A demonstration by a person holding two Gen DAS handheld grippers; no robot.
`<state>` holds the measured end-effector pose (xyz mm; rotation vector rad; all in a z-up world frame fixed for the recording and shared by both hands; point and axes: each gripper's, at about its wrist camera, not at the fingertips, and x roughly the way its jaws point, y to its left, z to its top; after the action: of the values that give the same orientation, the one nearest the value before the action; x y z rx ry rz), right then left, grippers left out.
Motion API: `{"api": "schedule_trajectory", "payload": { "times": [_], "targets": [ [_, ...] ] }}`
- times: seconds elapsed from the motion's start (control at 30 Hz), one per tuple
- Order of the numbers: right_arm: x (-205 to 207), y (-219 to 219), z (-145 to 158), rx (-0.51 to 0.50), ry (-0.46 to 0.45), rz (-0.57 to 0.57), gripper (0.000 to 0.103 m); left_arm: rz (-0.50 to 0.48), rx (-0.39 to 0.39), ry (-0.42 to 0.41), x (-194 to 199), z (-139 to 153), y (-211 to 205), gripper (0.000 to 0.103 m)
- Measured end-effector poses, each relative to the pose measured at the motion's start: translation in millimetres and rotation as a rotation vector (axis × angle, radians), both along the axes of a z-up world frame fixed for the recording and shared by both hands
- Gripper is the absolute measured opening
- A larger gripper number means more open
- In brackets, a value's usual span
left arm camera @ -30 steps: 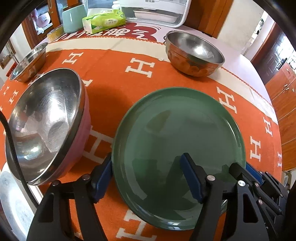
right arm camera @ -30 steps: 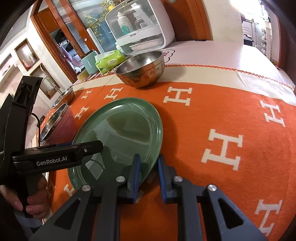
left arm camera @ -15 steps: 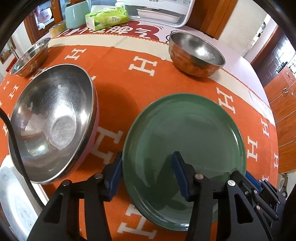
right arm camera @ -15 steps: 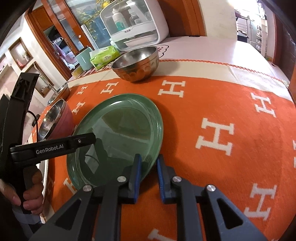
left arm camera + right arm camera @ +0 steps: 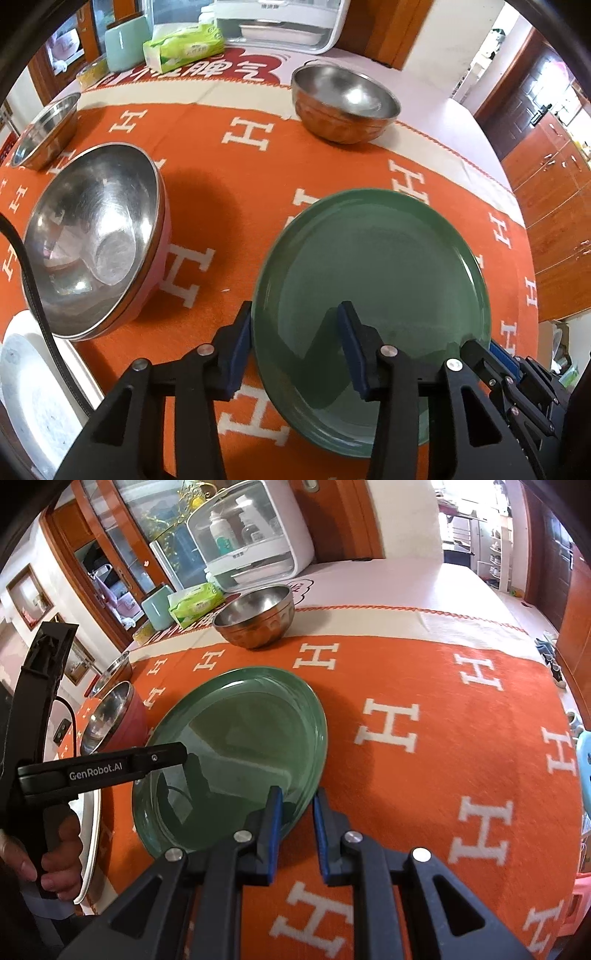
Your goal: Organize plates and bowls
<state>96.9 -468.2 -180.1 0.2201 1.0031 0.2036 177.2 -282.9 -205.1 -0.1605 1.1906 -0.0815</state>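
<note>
A round green plate (image 5: 369, 277) rests tilted over the orange cloth, its right edge raised with a shadow under it (image 5: 236, 731). My right gripper (image 5: 297, 819) is shut on the plate's near rim, one blue pad above and one below. My left gripper (image 5: 295, 343) straddles the plate's left rim and its jaws are closing. One pad sits just outside the rim and the other hovers over the plate's inside, with a wide gap left. In the right wrist view a hand (image 5: 55, 853) holds the left gripper's handle.
A large steel bowl with a pink outside (image 5: 92, 236) stands left of the plate. A steel bowl (image 5: 343, 103) sits at the back, a smaller one (image 5: 44, 133) far left. A white plate (image 5: 26, 387) lies at the near left edge. Tissue pack (image 5: 184, 46) and mint cup (image 5: 125, 44) stand behind.
The left gripper's jaws have narrowed around the plate's left rim. Both grippers and the plate have shifted a little, and the plate's right edge now casts a wider shadow.
</note>
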Motion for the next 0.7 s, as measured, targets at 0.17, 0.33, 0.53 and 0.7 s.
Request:
{"api": "schedule_trajectory", "payload": {
  "times": [0.17, 0.33, 0.53, 0.7],
  "targets": [
    [-11.8, 1.8, 10.9, -0.005, -0.033, -0.009, 0.016, -0.002, -0.010, -0.037, -7.8, 14.8, 1.5, 0.038],
    [-27.1, 5.9, 21.9, -0.003, -0.062, -0.018, 0.016, 0.017, -0.027, -0.077, -21.4, 29.2, 10.4, 0.030],
    [-48.1, 11.5, 36.1, -0.009, -0.106, -0.011, 0.016, 0.032, -0.043, -0.118, -44.5, 45.3, 19.7, 0.026],
    [-61.4, 21.9, 52.6, -0.026, -0.149, 0.009, 0.016, 0.045, -0.052, -0.153, -67.4, 61.9, 30.6, 0.026]
  ]
}}
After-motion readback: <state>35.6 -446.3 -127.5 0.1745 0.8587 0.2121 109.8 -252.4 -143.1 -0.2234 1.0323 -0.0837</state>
